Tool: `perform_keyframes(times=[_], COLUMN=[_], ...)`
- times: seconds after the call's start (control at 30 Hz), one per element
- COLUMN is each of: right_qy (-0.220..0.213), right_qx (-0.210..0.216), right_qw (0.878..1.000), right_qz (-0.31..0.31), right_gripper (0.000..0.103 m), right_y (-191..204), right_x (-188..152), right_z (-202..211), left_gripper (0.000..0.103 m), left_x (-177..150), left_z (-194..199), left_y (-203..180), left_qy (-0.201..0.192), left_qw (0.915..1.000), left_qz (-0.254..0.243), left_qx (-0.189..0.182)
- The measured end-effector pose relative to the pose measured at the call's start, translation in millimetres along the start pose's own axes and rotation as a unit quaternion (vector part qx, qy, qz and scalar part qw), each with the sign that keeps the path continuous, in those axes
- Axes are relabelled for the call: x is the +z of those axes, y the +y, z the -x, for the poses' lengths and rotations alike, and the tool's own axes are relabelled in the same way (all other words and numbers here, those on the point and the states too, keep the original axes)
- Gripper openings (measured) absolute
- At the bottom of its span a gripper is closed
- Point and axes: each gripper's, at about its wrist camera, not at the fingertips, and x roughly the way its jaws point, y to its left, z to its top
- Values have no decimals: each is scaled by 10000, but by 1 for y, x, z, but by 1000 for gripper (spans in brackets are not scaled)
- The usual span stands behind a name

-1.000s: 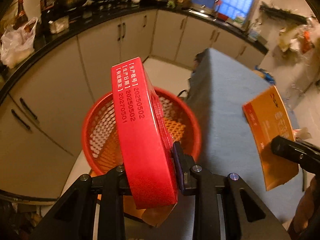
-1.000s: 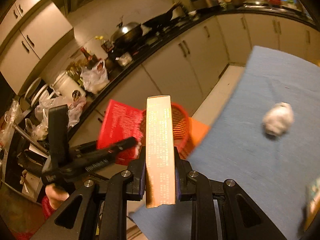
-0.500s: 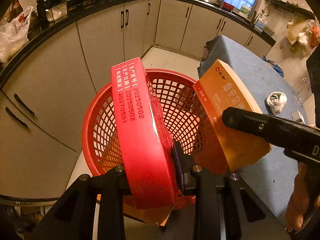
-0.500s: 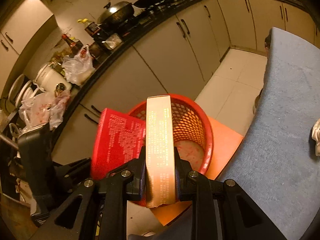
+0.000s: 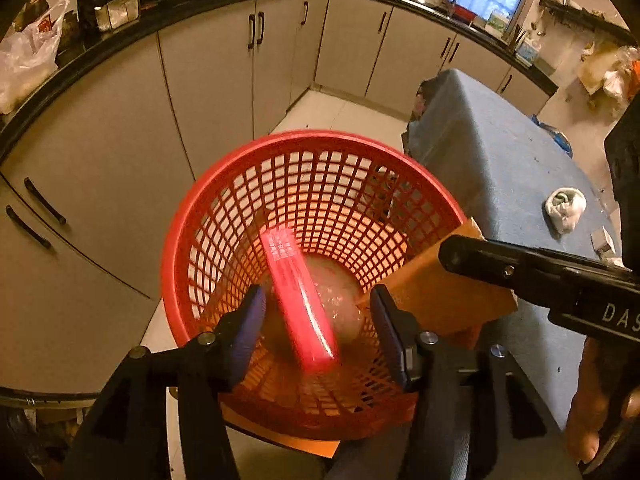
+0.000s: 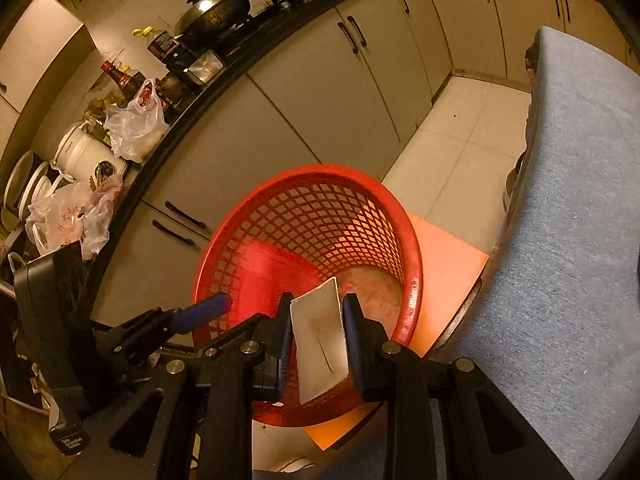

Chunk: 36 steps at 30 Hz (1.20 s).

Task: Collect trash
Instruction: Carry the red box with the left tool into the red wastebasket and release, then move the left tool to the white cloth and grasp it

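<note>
Hanging over the red mesh basket [image 5: 304, 184] in the lower middle of the left wrist view, the left gripper [image 5: 316, 328] stood with its jaws wide apart, and the blurred red box [image 5: 298, 300] sat between them inside the basket, free of both fingers. Toward the right of that frame, the orange box [image 5: 436, 296] leaned at the basket's rim under a black finger. In the right wrist view, the right gripper [image 6: 316, 332] showed that box's pale end [image 6: 320, 336] tilted between its fingers; whether they gripped it, I cannot tell.
</note>
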Motion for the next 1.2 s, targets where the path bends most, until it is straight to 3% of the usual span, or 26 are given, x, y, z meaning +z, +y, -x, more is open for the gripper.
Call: perform_keyframes(times=[0.43,0.67,1.2], right_qy=[-355,-538,-976], right_qx=[109,90,-30], right_qw=[9993,9985,9943], right_qz=[-7,-40,-432], right_gripper=[32,35,40], right_y=[-2,-7,-61], right_x=[-8,-26,-96], right_z=[45,75,151], left_gripper=[57,59,61], left_x=[-6,-17,-45], left_z=[21,40,49], left_y=[3,-14,-114], left_qy=[-197,-382,-422], left_qw=[9997,9993,9944], left_qz=[153,-23,-913], left_qx=[-80,-7,-332])
